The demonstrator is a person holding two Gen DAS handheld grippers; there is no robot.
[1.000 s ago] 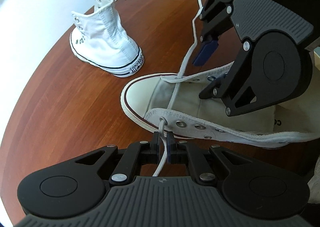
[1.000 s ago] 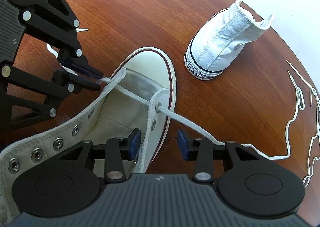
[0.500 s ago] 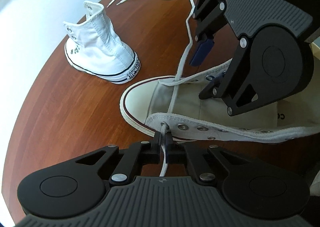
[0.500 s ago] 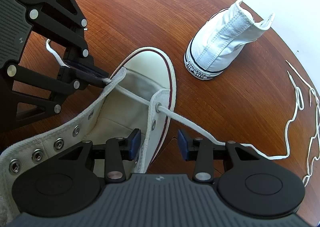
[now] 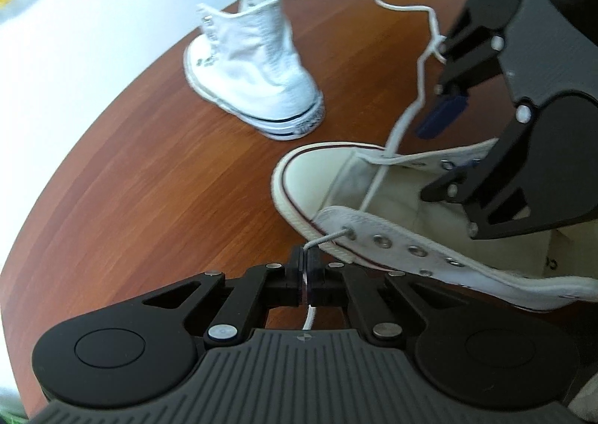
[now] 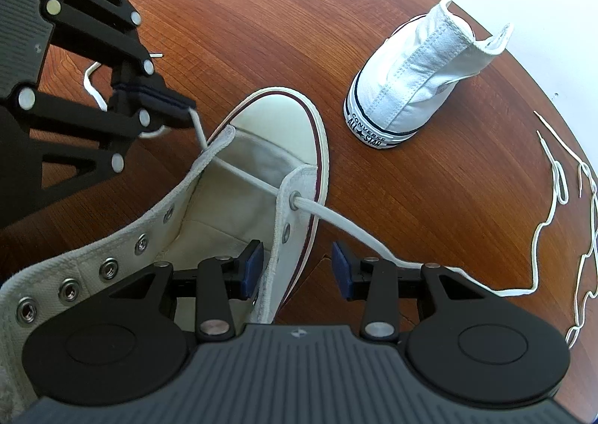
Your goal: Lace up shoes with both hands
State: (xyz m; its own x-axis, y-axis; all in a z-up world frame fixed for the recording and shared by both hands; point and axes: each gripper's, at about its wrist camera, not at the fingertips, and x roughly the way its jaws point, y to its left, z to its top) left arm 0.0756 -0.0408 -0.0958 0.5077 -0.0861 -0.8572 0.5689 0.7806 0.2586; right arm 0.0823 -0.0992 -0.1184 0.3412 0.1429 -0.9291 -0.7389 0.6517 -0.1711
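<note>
Cream shoe lies open on wood surface, lace through front eyelet pair only. Your left gripper: fingers clamped on short lace end. Your right gripper: fingers apart, straddling eyelet flap. Draw short end out slow; brace flap; keep both tails even.

Table: reddish-brown wood with a fine straight grain. Near shoe: off-white canvas, cream toe cap, one dark red stripe around the white sole edge, silver eyelets. Lace through it: white. Far shoe, beyond the near shoe's toe: bright white canvas, white sole with a thin dark stripe and dark heel lettering. Left gripper and right gripper: black bodies, dark blue pads, grey ribbed housing.
</note>
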